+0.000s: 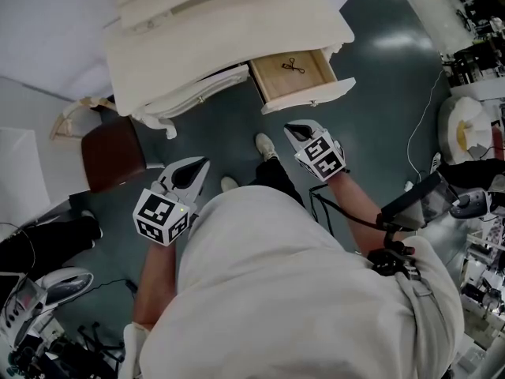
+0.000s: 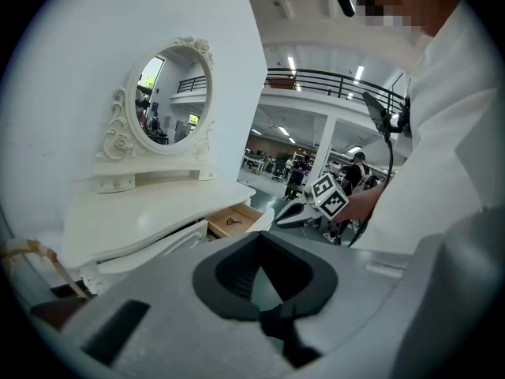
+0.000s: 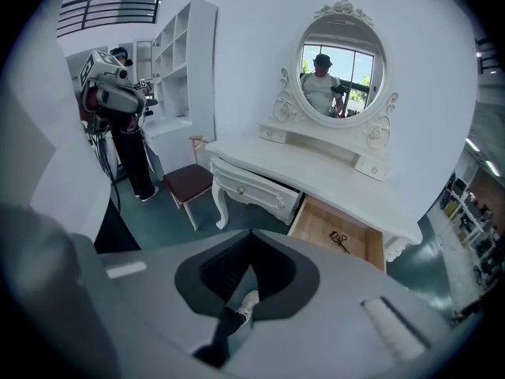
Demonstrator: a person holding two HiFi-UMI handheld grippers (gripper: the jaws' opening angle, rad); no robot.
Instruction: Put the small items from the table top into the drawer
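- Left gripper (image 1: 203,164) and right gripper (image 1: 290,129): jaws pressed together, pinching nothing, held well back from the dressing table (image 1: 221,34).
- Inside the open drawer (image 1: 312,96), under the tabletop's right end: a small black scissors-like item (image 1: 293,66).
- Nothing small to be seen on the tabletop, so probably the closing stage.
- Next, likely: reach forward and push the drawer front shut.
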